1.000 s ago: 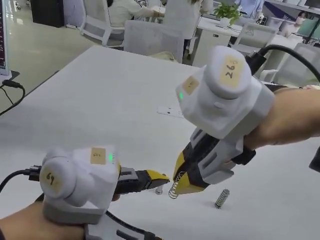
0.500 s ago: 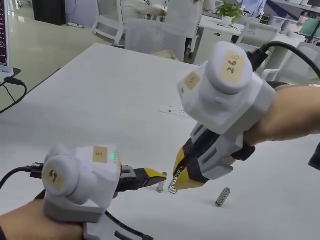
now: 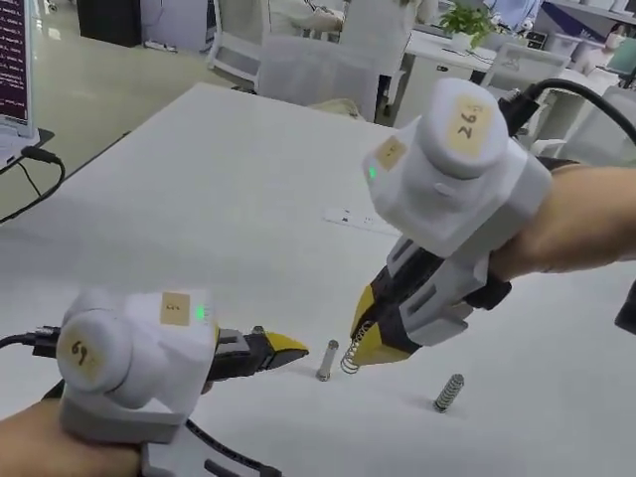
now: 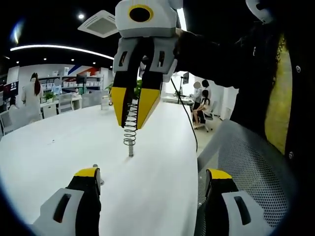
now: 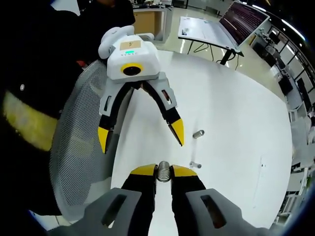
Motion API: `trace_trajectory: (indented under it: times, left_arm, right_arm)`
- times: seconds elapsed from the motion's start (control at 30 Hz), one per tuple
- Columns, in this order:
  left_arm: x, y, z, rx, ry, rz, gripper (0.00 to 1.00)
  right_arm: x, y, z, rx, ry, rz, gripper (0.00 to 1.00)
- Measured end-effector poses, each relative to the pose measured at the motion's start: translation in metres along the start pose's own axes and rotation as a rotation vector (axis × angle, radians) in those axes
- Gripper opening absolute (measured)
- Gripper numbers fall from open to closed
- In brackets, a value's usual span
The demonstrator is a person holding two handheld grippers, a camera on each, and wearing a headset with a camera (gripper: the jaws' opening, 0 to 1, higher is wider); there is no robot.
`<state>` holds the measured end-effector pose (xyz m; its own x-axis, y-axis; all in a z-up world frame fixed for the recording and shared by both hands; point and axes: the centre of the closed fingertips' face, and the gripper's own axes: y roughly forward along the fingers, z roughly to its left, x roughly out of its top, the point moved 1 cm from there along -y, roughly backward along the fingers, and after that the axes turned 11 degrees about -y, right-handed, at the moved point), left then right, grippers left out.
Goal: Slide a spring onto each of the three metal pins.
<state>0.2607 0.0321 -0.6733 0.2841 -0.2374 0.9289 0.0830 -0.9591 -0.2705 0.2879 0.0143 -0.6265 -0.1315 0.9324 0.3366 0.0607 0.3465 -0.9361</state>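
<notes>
Your right gripper has its fingers pinched on a spring, whose coils hang out below the yellow tips. The spring's lower end is just beside an upright metal pin standing on the table. In the left gripper view it lines up over the pin's top, but you cannot tell whether the two touch. Your left gripper lies low over the table with its fingers spread wide and nothing between them. Its tips point at the pin from the opposite side and are near it but apart. A second spring lies loose on the table, off to the right of the held one.

The tabletop is plain white and faintly glossy, with a flat white strip lying farther back. Beyond the far edge are pale office chairs, more desks and a potted plant. A lit screen stands at the left with a black cable trailing over the light floor. A grey mesh chair sits beside you.
</notes>
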Motion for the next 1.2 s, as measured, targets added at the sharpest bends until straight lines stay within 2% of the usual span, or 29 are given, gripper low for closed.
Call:
trace_trajectory:
  times: [0.43, 1.0, 1.2]
  left_arm:
    - [-0.005, -0.026, 0.021, 0.115, -0.015, -0.03, 0.85]
    - [-0.022, -0.05, 0.029, 0.21, -0.036, -0.026, 0.84]
    - [-0.031, -0.054, 0.029, 0.237, -0.032, -0.006, 0.84]
  right_arm:
    - [-0.005, 0.005, -0.01, -0.006, 0.008, 0.007, 0.08]
    - [-0.011, 0.013, -0.027, -0.016, 0.016, 0.011, 0.08]
    - [-0.015, 0.018, -0.035, -0.021, 0.019, 0.025, 0.08]
